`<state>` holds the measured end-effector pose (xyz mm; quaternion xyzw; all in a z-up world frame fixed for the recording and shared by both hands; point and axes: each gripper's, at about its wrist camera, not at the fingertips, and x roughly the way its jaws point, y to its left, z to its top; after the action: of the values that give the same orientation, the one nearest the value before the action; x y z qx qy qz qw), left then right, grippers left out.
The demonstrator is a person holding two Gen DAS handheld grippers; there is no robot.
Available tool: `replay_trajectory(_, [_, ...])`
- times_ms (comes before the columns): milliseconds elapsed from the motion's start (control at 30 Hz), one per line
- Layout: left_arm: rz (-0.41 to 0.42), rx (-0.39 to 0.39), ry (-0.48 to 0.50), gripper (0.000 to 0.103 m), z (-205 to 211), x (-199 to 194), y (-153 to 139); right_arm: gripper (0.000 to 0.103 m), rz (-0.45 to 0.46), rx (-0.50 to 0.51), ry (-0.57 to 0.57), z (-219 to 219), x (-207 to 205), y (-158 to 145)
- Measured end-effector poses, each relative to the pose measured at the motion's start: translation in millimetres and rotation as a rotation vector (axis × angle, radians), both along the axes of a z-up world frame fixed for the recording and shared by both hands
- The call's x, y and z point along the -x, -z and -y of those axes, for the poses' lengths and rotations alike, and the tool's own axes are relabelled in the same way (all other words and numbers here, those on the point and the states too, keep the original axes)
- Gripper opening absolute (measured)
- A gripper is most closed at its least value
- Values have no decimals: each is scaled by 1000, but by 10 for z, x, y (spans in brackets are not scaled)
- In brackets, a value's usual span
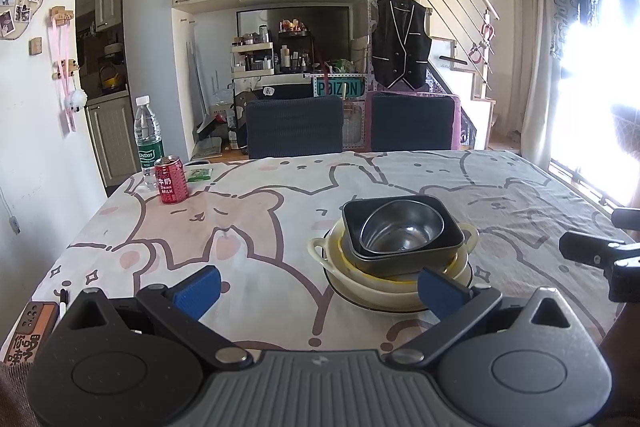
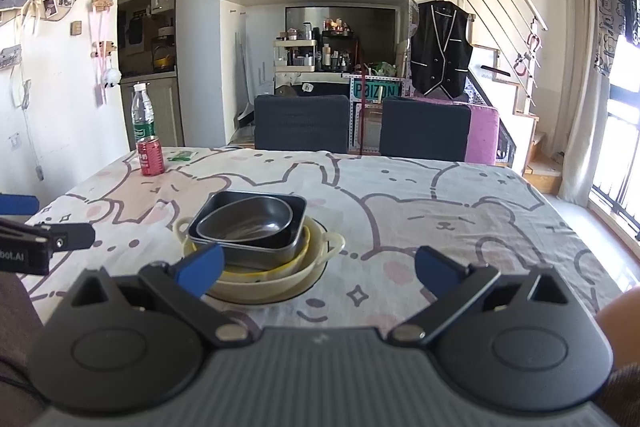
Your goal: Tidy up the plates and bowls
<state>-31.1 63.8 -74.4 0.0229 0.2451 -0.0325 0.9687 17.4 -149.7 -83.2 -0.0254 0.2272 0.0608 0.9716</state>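
A stack of dishes stands on the table. A shiny metal bowl [image 1: 402, 231] sits in a dark square dish [image 1: 452, 227], on a yellow bowl [image 1: 347, 259] inside a cream handled bowl [image 1: 320, 249] on a plate. The stack also shows in the right wrist view, with the metal bowl [image 2: 248, 221], square dish [image 2: 294, 223] and cream bowl [image 2: 334, 241]. My left gripper [image 1: 318, 291] is open and empty, just left of and in front of the stack. My right gripper [image 2: 318, 269] is open and empty, just right of the stack. Each gripper shows at the edge of the other's view.
A red milk can [image 1: 171, 185] and a water bottle [image 1: 148, 141] stand at the far left corner, with a small green packet [image 1: 199, 174] beside them. Two dark chairs [image 1: 294, 129] stand behind the table. A patterned case [image 1: 30, 331] lies at the near left edge.
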Motion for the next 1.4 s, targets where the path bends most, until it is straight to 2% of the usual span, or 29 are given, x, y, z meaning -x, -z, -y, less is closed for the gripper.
replay_trajectory(1400, [1, 0, 4, 103, 12, -4, 13, 103, 0, -2, 5, 10, 10, 21])
